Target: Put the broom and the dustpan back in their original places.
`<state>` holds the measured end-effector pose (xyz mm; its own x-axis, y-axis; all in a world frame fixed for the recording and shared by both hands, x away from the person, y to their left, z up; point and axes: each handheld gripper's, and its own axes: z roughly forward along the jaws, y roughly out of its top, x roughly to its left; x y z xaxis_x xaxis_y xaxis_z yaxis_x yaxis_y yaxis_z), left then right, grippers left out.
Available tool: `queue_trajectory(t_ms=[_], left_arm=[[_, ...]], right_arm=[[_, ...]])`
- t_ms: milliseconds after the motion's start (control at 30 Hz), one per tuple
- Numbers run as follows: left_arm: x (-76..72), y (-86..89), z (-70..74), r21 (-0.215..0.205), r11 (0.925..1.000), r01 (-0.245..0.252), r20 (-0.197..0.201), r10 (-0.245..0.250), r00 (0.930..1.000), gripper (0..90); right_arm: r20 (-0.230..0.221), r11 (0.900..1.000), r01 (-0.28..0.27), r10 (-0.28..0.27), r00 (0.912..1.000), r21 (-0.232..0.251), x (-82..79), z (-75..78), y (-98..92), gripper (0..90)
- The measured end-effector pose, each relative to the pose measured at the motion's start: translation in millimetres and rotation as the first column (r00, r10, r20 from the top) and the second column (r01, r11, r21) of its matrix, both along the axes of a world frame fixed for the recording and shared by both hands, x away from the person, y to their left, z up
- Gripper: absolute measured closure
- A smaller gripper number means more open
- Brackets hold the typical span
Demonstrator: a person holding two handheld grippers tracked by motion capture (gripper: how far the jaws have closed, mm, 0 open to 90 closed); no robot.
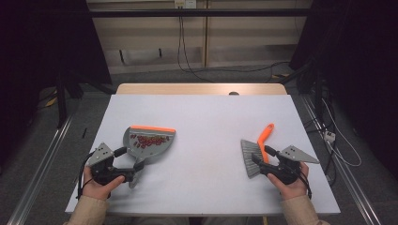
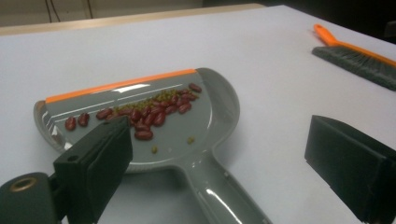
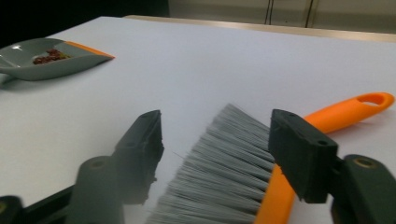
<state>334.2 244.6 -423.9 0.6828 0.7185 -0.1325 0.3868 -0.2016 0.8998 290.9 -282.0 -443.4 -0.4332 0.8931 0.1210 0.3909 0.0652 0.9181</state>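
- The grey plastic dustpan with an orange lip [image 1: 149, 142] lies on the left of the white worktop [image 1: 206, 117], its handle running toward the near edge, its lip facing far; red beans [image 1: 150, 140] sit inside.
- The left tongs [image 1: 133, 172] stand open astride that handle.
- The orange-handled brush with grey bristles [image 1: 257, 152] lies at right, its handle pointing far, its bristles facing left.
- The right tongs [image 1: 260, 159] stand open around the brush, not pressing it.

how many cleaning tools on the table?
2. A grey dustpan holding beans lies at the table's left, by the left gripper. A brush lies at the right, between the right gripper's open jaws.
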Motion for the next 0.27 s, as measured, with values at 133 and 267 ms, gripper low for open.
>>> queue_trajectory(t_ms=[133,267], left_arm=[[0.0,-0.5,-0.3,-0.013,0.9999,-0.002,0.005,0.002,1.0000,7.1],[0.5,-0.1,-0.1,-0.020,0.9998,-0.002,0.004,0.002,1.0000,6.9]], right_arm=[[-0.005,1.000,-0.022,0.022,0.9997,0.008,-0.2,-1.8,4.2,28.0],[-0.006,1.000,-0.025,0.025,0.9997,0.006,0.2,-2.5,4.6,25.6]])
